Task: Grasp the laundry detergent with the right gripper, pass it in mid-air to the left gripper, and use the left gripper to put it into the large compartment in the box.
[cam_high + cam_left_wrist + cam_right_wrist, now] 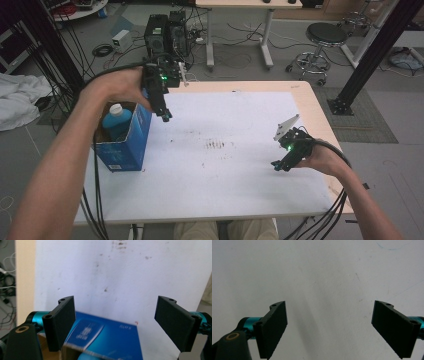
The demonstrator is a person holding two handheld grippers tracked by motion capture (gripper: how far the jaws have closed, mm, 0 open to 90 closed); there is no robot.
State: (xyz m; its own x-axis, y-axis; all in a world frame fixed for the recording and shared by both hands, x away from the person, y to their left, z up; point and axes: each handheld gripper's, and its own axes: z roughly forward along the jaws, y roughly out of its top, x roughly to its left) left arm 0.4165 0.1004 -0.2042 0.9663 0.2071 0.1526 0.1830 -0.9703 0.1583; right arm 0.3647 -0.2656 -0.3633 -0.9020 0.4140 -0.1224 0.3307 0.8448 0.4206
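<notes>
At the left edge of the counter (235,200) an open blue carton (131,142) is seen standing upright on the white sheet (235,165), its top flaps folded back and brown on the inside. A blue bottle (117,121) with a white cap is held inside it, neck upward, its cap level with the carton's rim. White print is carried on the carton's blue side, too blurred in the left gripper view to be read.

Just right of the carton and above its far corner, the left tongs (166,118) are held pointing down, apart from both carton and bottle. Their jaws are spread wide with nothing between them; in the left gripper view the carton's rim (105,340) is seen below them.

Dark smudges (220,146) are marked on the sheet near the middle.

Well apart, by the right edge, the right tongs (278,166) are held low over the sheet, jaws likewise wide apart and empty, with bare white sheet (324,277) seen beyond them.
</notes>
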